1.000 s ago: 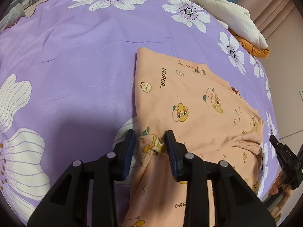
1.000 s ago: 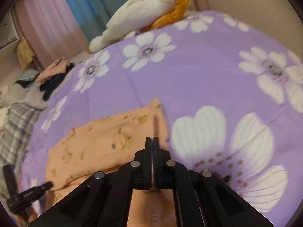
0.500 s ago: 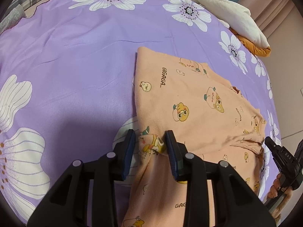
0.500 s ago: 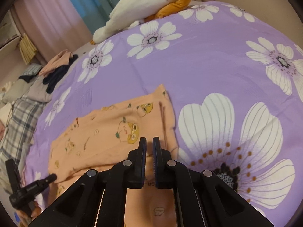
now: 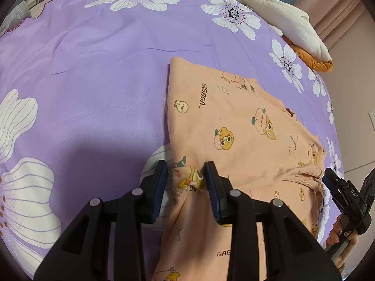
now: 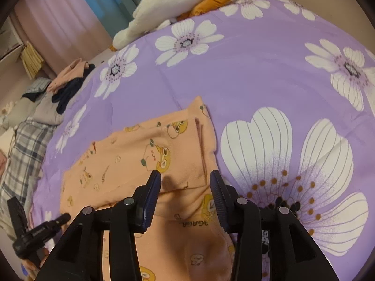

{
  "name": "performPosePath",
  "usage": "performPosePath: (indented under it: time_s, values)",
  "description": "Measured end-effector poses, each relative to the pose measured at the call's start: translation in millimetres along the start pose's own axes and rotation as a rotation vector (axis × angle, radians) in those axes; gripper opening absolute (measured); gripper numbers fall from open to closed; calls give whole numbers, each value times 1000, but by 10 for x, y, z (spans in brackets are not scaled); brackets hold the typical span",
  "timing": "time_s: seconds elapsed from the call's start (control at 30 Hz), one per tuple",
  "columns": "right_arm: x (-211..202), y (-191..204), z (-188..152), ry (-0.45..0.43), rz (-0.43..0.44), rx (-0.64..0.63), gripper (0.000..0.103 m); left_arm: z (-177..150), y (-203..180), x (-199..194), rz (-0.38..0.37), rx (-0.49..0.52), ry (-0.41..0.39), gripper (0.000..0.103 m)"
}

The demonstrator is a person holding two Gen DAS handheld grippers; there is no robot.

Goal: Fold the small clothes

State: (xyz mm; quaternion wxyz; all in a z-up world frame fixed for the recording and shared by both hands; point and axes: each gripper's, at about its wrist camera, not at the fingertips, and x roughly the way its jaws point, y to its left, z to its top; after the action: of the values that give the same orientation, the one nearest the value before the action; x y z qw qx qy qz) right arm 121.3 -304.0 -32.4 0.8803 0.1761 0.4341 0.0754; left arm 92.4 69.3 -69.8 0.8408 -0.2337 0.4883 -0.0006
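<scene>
A peach garment (image 5: 234, 126) with cartoon prints lies partly folded on the purple flowered bedspread (image 5: 93, 70). My left gripper (image 5: 187, 182) hangs low over its near left edge. A raised fold of the cloth stands between its parted jaws, against the right pad, with a slim gap at the left pad. Over the garment's (image 6: 140, 164) near right part is my right gripper (image 6: 185, 185). Its jaws are opening and pinch nothing, with the cloth lying below them. The right gripper's fingers (image 5: 332, 182) and the hand holding it (image 5: 337, 231) show at the left wrist view's right edge.
A cream and orange plush throw (image 5: 281, 23) lies at the bed's far side. Several loose clothes (image 6: 70, 82) and a plaid cloth (image 6: 23, 152) are piled at the bed's left end. Pink and blue curtains (image 6: 70, 11) hang behind. Bare bedspread (image 6: 281, 70) surrounds the garment.
The right gripper's jaws went from shut to parted, letting go of the garment, and its view tipped down closer to the cloth. The left gripper has kept still.
</scene>
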Motion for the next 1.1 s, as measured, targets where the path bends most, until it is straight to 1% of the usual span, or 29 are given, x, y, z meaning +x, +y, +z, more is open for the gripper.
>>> performPosePath:
  time_s: [0.07, 0.13, 0.17, 0.23, 0.27, 0.3, 0.33, 0.37, 0.43, 0.53, 0.57, 0.6, 0.63, 0.73, 1.03, 1.1]
  values:
    - [44, 3, 0, 0, 15, -2, 43, 1, 0, 0, 3, 1, 0, 34]
    - [128, -33, -10, 20, 40, 28, 43, 0, 2, 1, -1, 2, -1, 35]
    - [168, -52, -23, 28, 37, 42, 41, 1, 5, 1, -2, 2, 0, 35]
    - [215, -44, -44, 24, 4, 30, 32, 5, 8, 1, -5, -1, 2, 35]
    - [202, -32, -44, 13, -22, 24, 16, 7, 9, 2, -7, -4, 4, 35]
    - [174, -21, -36, 1, -29, 15, 8, 8, 13, 1, -9, -7, 4, 35]
    - [141, -23, -29, -6, -4, 20, 8, 9, 12, 2, -10, -10, 5, 35]
    - [98, -25, -19, -17, 3, 23, 8, 12, 9, 1, -10, -11, 5, 35]
    - [27, -26, -1, -40, -8, 16, 8, 10, 5, 1, -9, -9, 5, 35]
    - [-40, -51, 21, -56, 10, 29, 7, 15, 11, 2, -10, -10, 6, 35]
    - [-48, -51, 28, -62, 1, 27, 5, 14, 11, 2, -10, -11, 6, 36]
    - [-38, -50, 34, -65, -28, 16, 4, 17, 13, 2, -15, -13, 7, 37]
    - [3, -54, 32, -54, -44, 4, 4, 18, 16, 3, -18, -16, 7, 38]
    - [188, -147, -3, 16, -23, 51, 4, 13, 10, 4, -18, -14, 6, 38]
    - [239, -159, -24, 29, -35, 42, 4, 5, -4, 9, -24, -12, 5, 41]
    - [234, -164, -25, 29, -36, 39, 4, 7, -6, 12, -29, -14, 6, 43]
